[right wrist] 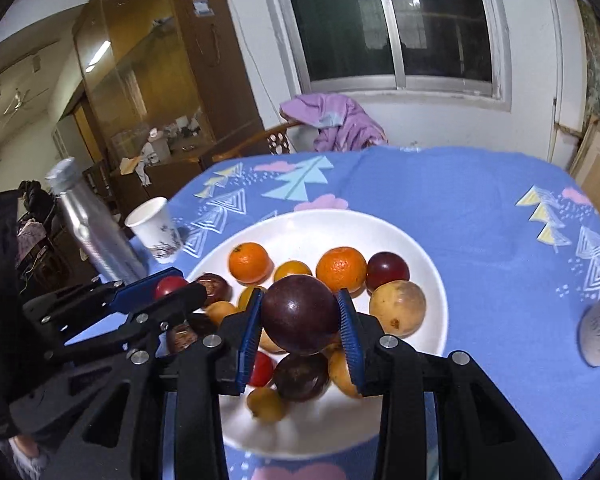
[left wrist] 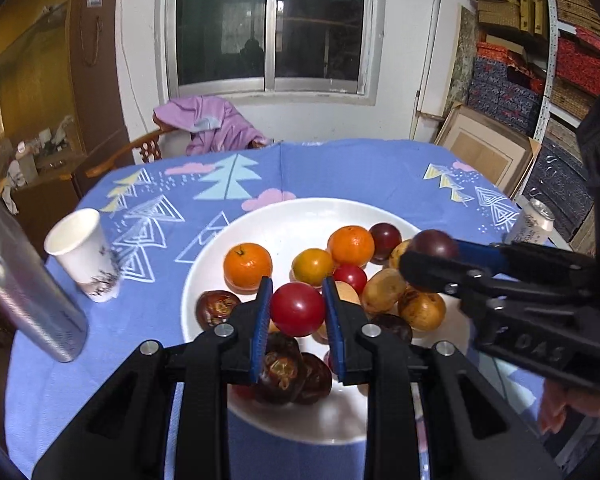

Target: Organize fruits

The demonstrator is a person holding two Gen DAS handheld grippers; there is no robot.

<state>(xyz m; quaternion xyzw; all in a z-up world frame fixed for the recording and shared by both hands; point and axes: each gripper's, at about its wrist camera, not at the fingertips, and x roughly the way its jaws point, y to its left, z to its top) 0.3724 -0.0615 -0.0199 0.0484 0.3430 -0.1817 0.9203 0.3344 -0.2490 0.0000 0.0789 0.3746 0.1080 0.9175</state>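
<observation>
Fruit sits clamped in both my claws above the white plate (left wrist: 204, 280), the left gripper (left wrist: 296, 312) pinching a red tomato (left wrist: 297, 309), the right gripper (right wrist: 300, 316) squeezing a dark plum (right wrist: 300, 314), with the heap directly beneath each.

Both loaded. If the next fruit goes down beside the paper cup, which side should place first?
Left, probably. The left hand-held gripper with its red tomato is on the paper cup side; the right hand-held gripper holds the dark plum farther away.
</observation>
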